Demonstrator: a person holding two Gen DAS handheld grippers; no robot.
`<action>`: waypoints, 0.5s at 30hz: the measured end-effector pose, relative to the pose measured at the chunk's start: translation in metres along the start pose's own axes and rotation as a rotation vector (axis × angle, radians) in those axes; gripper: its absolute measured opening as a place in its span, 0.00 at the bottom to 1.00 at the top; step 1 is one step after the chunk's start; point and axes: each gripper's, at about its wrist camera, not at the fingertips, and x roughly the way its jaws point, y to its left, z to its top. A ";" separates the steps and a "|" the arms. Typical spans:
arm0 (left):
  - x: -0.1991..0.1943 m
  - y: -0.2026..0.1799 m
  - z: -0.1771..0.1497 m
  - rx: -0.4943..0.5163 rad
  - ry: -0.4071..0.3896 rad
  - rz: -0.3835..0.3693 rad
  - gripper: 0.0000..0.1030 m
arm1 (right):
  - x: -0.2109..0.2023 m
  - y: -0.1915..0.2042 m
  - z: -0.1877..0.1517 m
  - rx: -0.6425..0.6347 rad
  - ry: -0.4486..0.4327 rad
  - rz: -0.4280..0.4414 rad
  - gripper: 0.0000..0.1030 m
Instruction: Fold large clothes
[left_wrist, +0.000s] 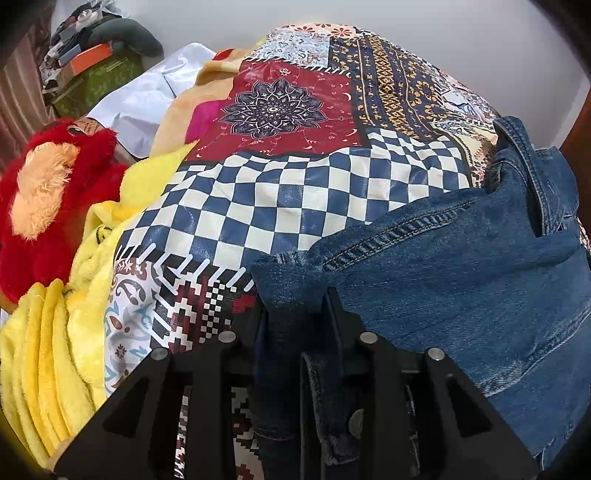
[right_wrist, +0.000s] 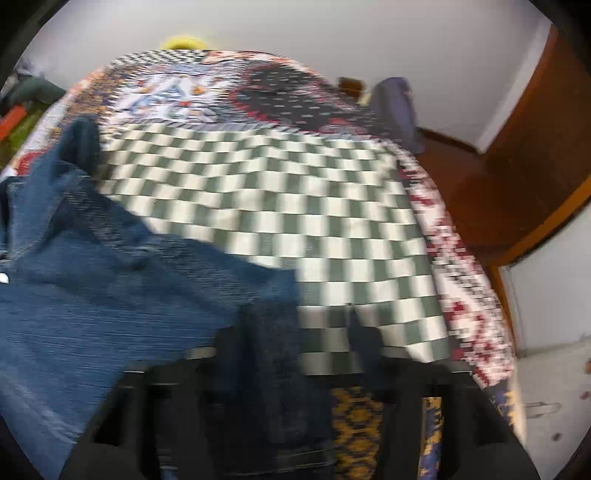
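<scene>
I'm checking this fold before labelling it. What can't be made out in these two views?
- Right wrist view: motion blur smears everything; whether the right gripper pinches the denim jacket is unclear.
- Left wrist view: the jacket's lower part is cut off by the frame edge, and the left gripper hides its clamped edge.
- Both views: the patchwork bedsheet hides whatever lies beneath.
</scene>
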 end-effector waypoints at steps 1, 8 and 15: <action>-0.001 0.000 0.000 0.008 0.003 -0.002 0.30 | 0.000 -0.006 -0.001 0.001 0.000 -0.045 0.92; -0.023 -0.002 -0.003 0.064 -0.015 0.066 0.36 | -0.058 -0.034 -0.014 0.017 -0.119 0.062 0.92; -0.106 -0.006 -0.006 0.067 -0.120 0.015 0.54 | -0.169 -0.039 -0.032 -0.041 -0.271 0.180 0.92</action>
